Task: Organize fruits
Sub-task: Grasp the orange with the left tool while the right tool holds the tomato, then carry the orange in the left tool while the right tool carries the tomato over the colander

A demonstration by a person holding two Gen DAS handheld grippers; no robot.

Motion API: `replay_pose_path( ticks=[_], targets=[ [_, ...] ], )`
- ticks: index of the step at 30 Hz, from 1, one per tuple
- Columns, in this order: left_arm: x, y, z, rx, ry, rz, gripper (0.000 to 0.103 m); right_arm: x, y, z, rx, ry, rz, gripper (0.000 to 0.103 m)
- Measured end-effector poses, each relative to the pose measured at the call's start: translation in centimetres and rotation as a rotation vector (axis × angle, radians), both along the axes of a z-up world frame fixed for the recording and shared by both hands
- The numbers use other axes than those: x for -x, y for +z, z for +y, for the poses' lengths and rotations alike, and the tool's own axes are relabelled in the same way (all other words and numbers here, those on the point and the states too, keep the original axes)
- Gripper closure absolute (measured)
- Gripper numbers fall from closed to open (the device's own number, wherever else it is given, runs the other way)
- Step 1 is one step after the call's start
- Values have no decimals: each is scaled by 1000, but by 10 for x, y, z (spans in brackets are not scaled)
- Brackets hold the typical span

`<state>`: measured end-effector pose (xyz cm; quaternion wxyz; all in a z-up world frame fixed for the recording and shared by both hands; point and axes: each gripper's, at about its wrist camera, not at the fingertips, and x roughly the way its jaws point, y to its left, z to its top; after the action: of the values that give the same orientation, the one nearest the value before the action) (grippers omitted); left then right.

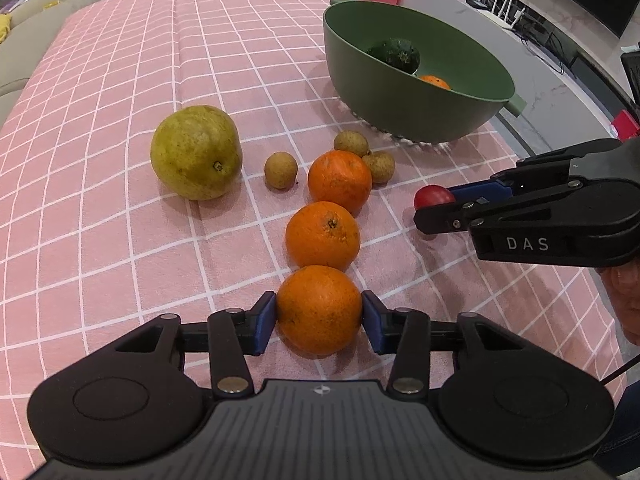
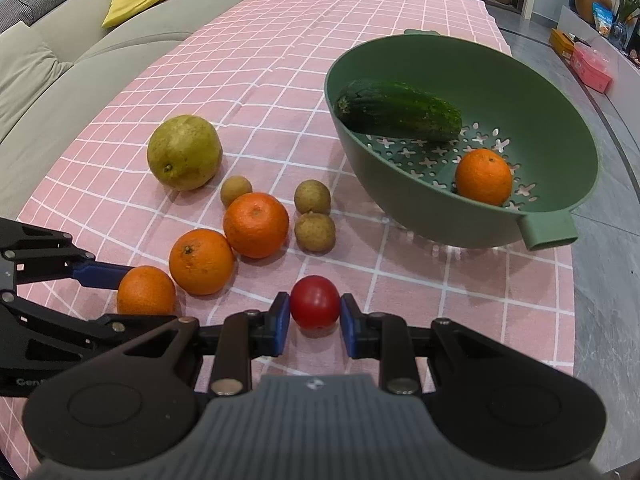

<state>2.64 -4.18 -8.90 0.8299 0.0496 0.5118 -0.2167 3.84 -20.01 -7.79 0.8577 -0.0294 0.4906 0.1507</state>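
Note:
On the pink checked cloth, my left gripper has both blue pads against the sides of the nearest orange of a row of three; the middle orange and the far orange lie beyond it. In the right wrist view my right gripper is shut on a small red fruit that rests on the cloth. The green colander bowl at the right holds a cucumber and an orange. A big yellow-green fruit and three small brown fruits lie behind.
The bowl's handle sticks out toward the table's right edge, where grey floor begins. A grey sofa with a yellow cushion runs along the far left side. A hand shows at the right edge.

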Motion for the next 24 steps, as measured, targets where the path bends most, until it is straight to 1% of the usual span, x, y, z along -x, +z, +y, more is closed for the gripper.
replay_pose_path(
  ticks=[9, 17, 21, 24],
  targets=[
    [5, 6, 0, 10, -14, -11, 53, 0, 4, -1, -14, 0, -3, 80],
    [8, 20, 9, 32, 25, -23, 53, 0, 16, -1, -42, 1, -18, 80],
    [8, 32, 15, 37, 37, -21, 53, -1, 27, -4, -70, -5, -26, 80],
    [3, 47, 18, 28, 48, -37, 53, -3, 39, -6, -102, -6, -35, 80]
  ],
)
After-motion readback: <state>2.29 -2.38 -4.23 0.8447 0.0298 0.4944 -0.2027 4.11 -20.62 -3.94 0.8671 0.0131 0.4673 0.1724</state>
